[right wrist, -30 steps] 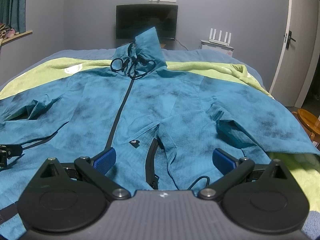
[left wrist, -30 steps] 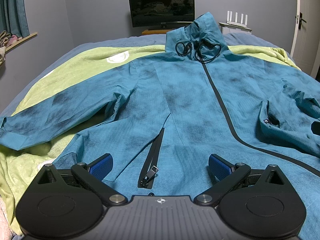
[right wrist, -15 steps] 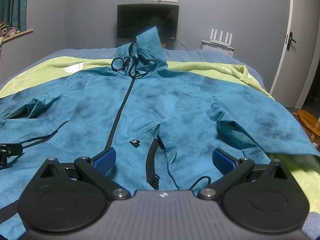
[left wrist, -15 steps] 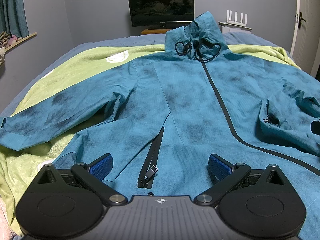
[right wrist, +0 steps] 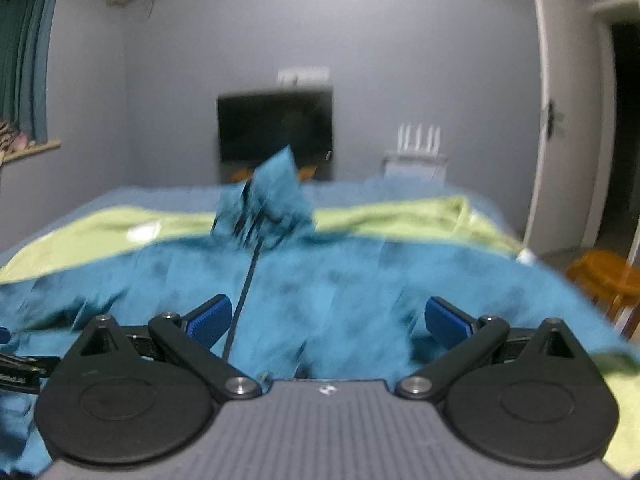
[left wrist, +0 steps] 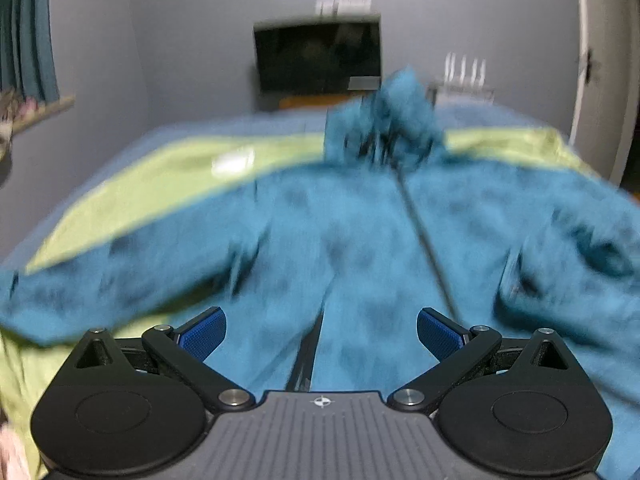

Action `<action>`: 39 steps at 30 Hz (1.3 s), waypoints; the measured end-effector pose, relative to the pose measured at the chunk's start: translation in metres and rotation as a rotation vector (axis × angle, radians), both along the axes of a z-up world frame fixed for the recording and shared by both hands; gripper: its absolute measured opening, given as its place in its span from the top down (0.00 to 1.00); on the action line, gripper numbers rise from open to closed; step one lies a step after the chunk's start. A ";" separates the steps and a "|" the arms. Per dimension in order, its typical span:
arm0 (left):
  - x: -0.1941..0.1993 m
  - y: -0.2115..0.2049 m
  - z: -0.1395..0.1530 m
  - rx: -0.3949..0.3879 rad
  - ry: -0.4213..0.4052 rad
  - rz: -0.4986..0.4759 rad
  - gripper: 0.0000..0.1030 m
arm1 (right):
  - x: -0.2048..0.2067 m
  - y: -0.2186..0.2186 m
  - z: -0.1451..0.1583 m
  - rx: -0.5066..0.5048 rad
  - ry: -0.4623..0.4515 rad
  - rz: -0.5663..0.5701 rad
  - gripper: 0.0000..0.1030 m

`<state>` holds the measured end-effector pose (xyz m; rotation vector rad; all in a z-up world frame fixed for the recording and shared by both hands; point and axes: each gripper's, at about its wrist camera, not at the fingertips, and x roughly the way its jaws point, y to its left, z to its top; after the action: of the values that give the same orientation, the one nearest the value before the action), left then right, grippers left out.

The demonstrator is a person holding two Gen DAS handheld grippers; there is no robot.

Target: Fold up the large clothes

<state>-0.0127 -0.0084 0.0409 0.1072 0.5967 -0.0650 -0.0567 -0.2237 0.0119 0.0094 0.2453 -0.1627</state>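
The jacket [left wrist: 360, 232] is matt teal cloth, mottled darker (blur hides its weave). Beneath lies a soft yellow-green blanket [left wrist: 160, 184]. Gripper pads [left wrist: 200, 332] are ribbed blue; the stool [right wrist: 608, 276] looks glossy wood.

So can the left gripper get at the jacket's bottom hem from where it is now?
Probably yes. The left gripper is open and empty, with the teal jacket spread flat right below and ahead of it. Nothing lies between its fingers and the fabric, though the frame is blurred.

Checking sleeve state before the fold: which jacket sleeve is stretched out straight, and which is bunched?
In the left wrist view, the left-hand sleeve lies stretched out over the green blanket; the right-hand sleeve is bunched and crumpled.
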 end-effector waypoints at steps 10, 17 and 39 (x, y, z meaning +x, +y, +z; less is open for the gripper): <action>0.057 0.013 0.001 -0.099 0.111 -0.006 0.00 | 0.018 -0.158 0.020 0.112 0.016 -0.134 0.00; 0.067 0.015 -0.048 -0.017 0.201 0.028 0.01 | 0.035 -0.338 -0.054 0.596 0.294 -0.471 0.00; 0.076 -0.002 -0.073 -0.026 0.263 -0.043 0.08 | 0.074 -0.410 -0.006 0.375 -0.155 -0.566 0.93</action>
<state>0.0638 -0.0105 -0.0323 0.0870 0.8562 -0.1302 0.0168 -0.6335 0.0056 0.4651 0.1098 -0.6741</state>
